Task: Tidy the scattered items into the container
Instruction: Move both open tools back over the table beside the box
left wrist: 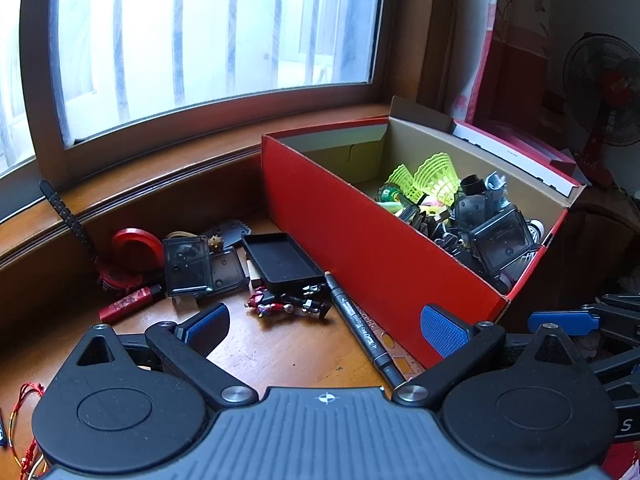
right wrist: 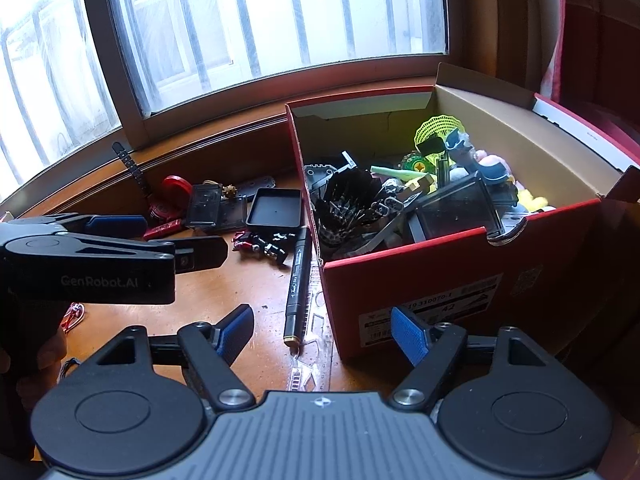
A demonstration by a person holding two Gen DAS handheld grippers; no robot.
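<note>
A red shoebox [left wrist: 360, 240] [right wrist: 440, 276] stands open on the wooden table, holding several small items, among them yellow-green shuttlecocks [left wrist: 432, 176]. Left of it lie a black marker [left wrist: 360, 326] [right wrist: 298, 280], a small toy figure [left wrist: 288, 304] [right wrist: 260, 242], a black tray [left wrist: 280, 258] [right wrist: 276, 208], a clear case [left wrist: 186, 266], a red lighter [left wrist: 130, 303] and a red tape roll [left wrist: 134, 246]. My left gripper [left wrist: 324, 326] is open and empty, above the table before the marker. My right gripper [right wrist: 322, 334] is open and empty, near the box's front corner.
A window with a wooden sill [left wrist: 160, 176] runs behind the table. A black strap [left wrist: 66, 212] leans on the sill. A fan [left wrist: 604, 92] stands at the far right. A clear plastic ruler [right wrist: 308, 364] lies under the marker. The left gripper also shows in the right wrist view [right wrist: 160, 236].
</note>
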